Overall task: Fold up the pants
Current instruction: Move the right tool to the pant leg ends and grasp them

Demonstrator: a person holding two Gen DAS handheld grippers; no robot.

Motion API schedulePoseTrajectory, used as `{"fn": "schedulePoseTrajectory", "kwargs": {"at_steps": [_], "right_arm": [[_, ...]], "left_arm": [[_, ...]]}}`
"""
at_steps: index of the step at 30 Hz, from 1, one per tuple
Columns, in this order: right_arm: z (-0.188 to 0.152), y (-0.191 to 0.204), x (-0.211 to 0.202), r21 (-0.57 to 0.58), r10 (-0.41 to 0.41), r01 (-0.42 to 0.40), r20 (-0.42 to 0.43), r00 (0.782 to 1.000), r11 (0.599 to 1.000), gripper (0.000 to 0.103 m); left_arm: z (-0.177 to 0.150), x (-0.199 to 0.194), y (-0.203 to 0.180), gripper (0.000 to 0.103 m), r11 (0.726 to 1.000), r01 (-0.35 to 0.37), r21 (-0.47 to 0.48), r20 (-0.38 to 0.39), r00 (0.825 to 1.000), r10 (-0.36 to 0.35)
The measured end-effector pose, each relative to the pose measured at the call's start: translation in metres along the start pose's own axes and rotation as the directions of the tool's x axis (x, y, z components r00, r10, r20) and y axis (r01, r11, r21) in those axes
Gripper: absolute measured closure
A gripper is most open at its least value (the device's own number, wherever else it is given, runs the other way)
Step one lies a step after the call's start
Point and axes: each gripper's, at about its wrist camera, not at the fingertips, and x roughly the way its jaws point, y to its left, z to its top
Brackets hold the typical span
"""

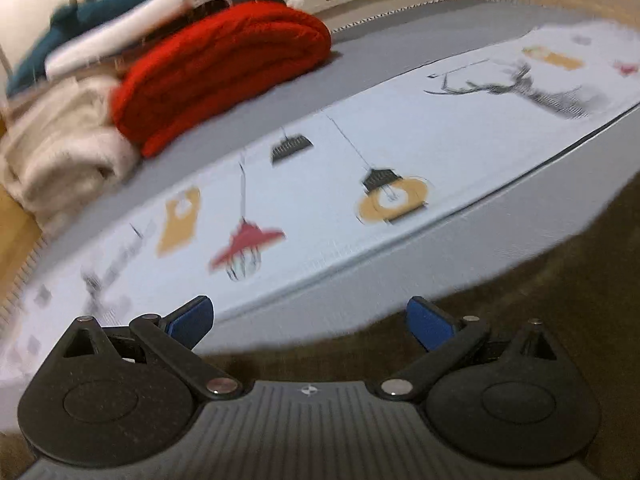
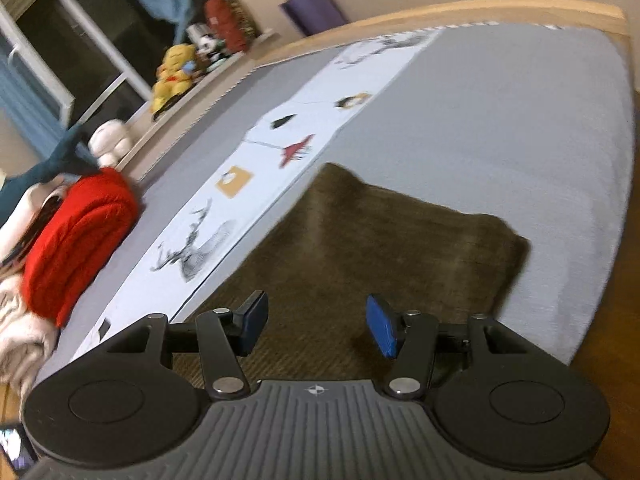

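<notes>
- My left claw (image 1: 310, 322) is spread wide, nothing between its blue pads (image 1: 192, 320). It hovers at the near edge of the bed, partly over the brown cloth.
- My right claw (image 2: 316, 326) is likewise spread and holds nothing; it hangs just above the pants, and I cannot tell whether the pads touch the fabric.
- The pants (image 2: 380, 240) are dark olive-brown and lie flat on the grey bed cover (image 2: 500, 128), beside the printed runner. In the right wrist view they show as one broad slab with a rounded far corner, so they look already doubled at least once. Judgement only.
- Handling, as I judge it: soft, limp, fairly thick cloth with a fine rib or nap. Light enough for one claw, not slippery, not fragile. It will sag and drag if lifted from one point only.
- Where to take hold: the two corners of the near edge, one per claw, pinching all layers together so the stack does not slide apart.
- The printed runner (image 1: 340, 184), pale with lamps and a deer, runs along the bed just beside the pants; a low pinch could catch it or the cover.
- A red knit (image 1: 224, 68), cream fleece (image 1: 64, 152), and teal and white items are stacked at the far side, well apart from the pants.
- Plush toys (image 2: 174, 76) sit on a ledge by the window, out of the way.
- Both views are motion-blurred; seams and waistband are unreadable.
</notes>
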Motion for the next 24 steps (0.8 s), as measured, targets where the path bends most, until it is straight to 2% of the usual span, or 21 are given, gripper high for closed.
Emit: {"fn": "schedulePoseTrajectory", "kwargs": {"at_steps": [2, 3, 6, 7, 9, 12, 14, 16, 18, 19, 20, 24], "right_arm": [[-0.001, 0.005, 0.0, -0.033, -0.005, 0.005, 0.0, 1.0, 0.999, 0.046], [-0.001, 0.005, -0.001, -0.036, -0.006, 0.006, 0.002, 1.0, 0.999, 0.046], [0.0, -0.001, -0.003, -0.012, -0.009, 0.009, 0.007, 1.0, 1.0, 0.046], [0.001, -0.004, -0.003, 0.001, -0.01, 0.01, 0.006, 1.0, 1.0, 0.046], [0.003, -0.007, -0.002, 0.025, -0.006, 0.006, 0.001, 1.0, 1.0, 0.045], [0.003, -0.007, -0.001, 0.042, 0.009, -0.008, -0.007, 1.0, 0.999, 0.045], [0.001, -0.003, -0.001, 0.022, 0.004, -0.004, -0.006, 1.0, 1.0, 0.046], [0.001, -0.002, -0.001, -0.006, -0.018, 0.018, 0.004, 1.0, 1.0, 0.046], [0.001, -0.007, -0.004, -0.004, -0.057, 0.057, 0.024, 0.998, 0.998, 0.046], [0.003, -0.014, -0.006, 0.019, -0.076, 0.076, 0.04, 0.996, 0.997, 0.046], [0.006, -0.022, -0.01, 0.059, -0.092, 0.089, 0.057, 0.994, 0.994, 0.046], [0.017, -0.069, -0.028, 0.257, -0.147, 0.112, 0.119, 0.982, 0.96, 0.046]], "left_arm": [[0.009, 0.001, -0.001, 0.0, 1.0, -0.001, 0.008, -0.016, 1.0, 0.002], [0.012, -0.004, 0.005, 0.0, 0.999, 0.032, -0.018, -0.02, 0.999, -0.032], [0.012, -0.029, 0.025, 0.0, 0.982, 0.154, -0.105, 0.03, 0.988, -0.151], [0.01, -0.036, 0.029, 0.0, 0.971, 0.211, -0.11, 0.037, 0.977, -0.208], [0.007, -0.04, 0.025, 0.0, 0.96, 0.272, -0.067, 0.008, 0.962, -0.273], [-0.002, -0.022, 0.001, 0.0, 0.963, 0.268, 0.045, -0.036, 0.963, -0.266], [0.002, -0.014, -0.004, 0.0, 0.966, 0.257, 0.011, -0.018, 0.966, -0.257], [0.015, -0.005, -0.003, 0.0, 0.977, 0.207, -0.044, -0.026, 0.978, -0.208], [0.025, 0.009, -0.006, 0.0, 0.992, 0.12, -0.042, -0.066, 0.99, -0.123], [0.027, 0.013, -0.005, 0.0, 0.993, 0.114, -0.035, -0.088, 0.989, -0.117], [0.027, 0.012, -0.001, 0.0, 0.991, 0.126, -0.047, -0.095, 0.987, -0.13], [0.016, -0.02, 0.028, 0.0, 0.967, 0.207, -0.15, -0.046, 0.975, -0.216]]}}
